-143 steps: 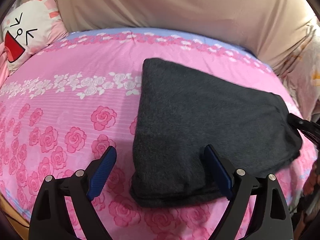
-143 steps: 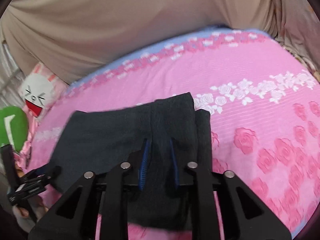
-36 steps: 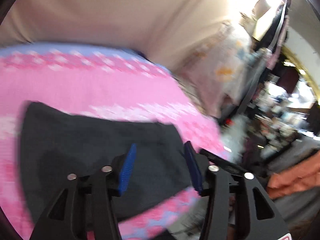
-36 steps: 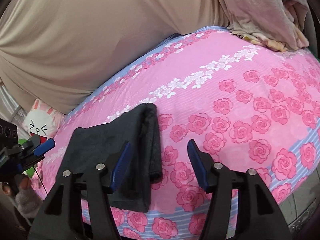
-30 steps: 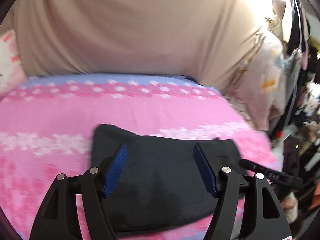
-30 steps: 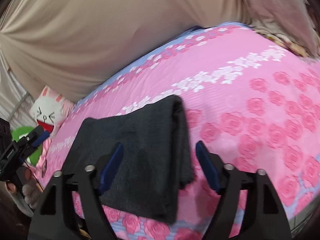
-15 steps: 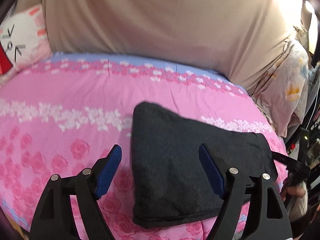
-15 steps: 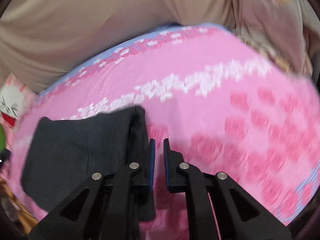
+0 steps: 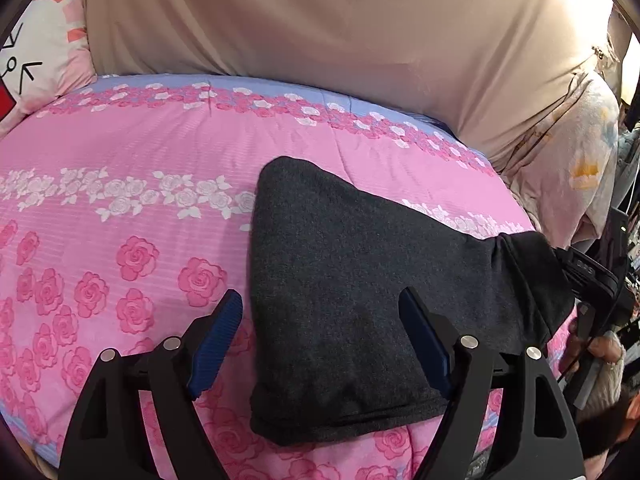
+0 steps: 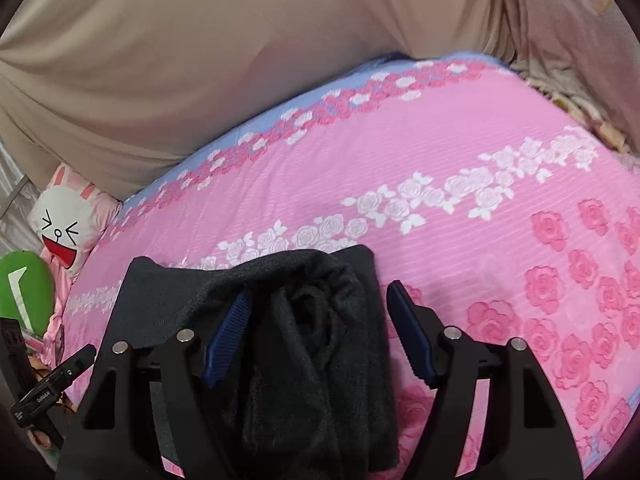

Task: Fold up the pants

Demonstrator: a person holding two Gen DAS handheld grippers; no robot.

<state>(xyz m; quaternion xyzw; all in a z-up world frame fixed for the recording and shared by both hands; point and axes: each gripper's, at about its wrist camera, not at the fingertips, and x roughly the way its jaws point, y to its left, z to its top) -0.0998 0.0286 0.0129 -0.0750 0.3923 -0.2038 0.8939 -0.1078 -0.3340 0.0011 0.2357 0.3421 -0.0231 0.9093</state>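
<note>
While the dark grey pants point(image 9: 352, 292) lie folded near the front edge of the pink rose-print bed point(image 9: 120, 168), the left gripper point(image 9: 320, 344) hovers with jaws wide and empty. The right gripper point(image 10: 316, 336) has jaws opening around a bunched end. Best to smooth that bunch flat, judging by its lumps. Half a second ago those right jaws were nearly shut.

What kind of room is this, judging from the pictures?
Most likely a bedroom at home. The dark folded pants lie on a bed with a pink rose-print sheet, a cartoon rabbit pillow sits at one end, and a beige draped cloth hangs behind.
</note>
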